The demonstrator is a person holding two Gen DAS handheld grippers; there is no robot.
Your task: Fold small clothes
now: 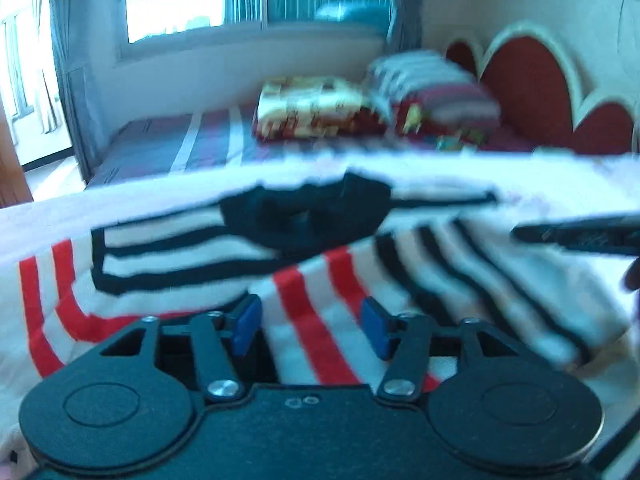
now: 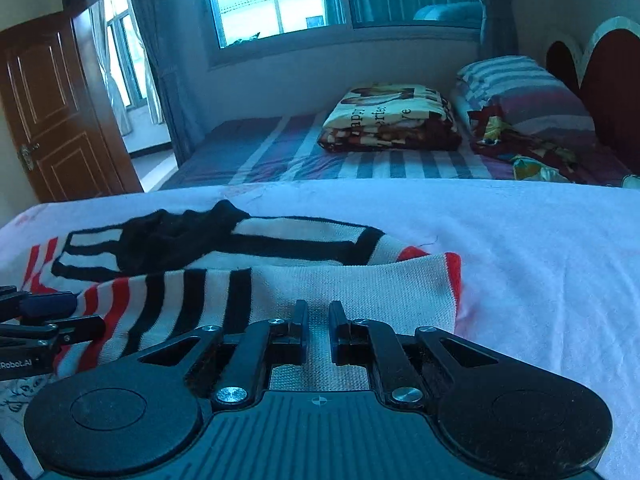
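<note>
A small white knit garment with red and black stripes [image 1: 304,320] and a black collar [image 1: 304,216] lies on a white cloth over the bed. My left gripper [image 1: 310,324] is open, its blue pads [image 1: 246,320] spread just above the red-striped part. In the right wrist view the garment [image 2: 352,284] is folded over on itself. My right gripper [image 2: 318,320] has its jaws close together with the garment's white folded edge between them. The right gripper shows at the right edge of the left wrist view [image 1: 576,236], and the left gripper at the left edge of the right wrist view [image 2: 36,320].
The white cloth [image 2: 520,248] covers the near part of a striped bed [image 2: 256,156]. A folded patterned blanket [image 2: 392,120] and a striped pillow [image 2: 520,92] lie at the far end by a red headboard [image 2: 612,80]. A wooden door [image 2: 48,112] stands open at left.
</note>
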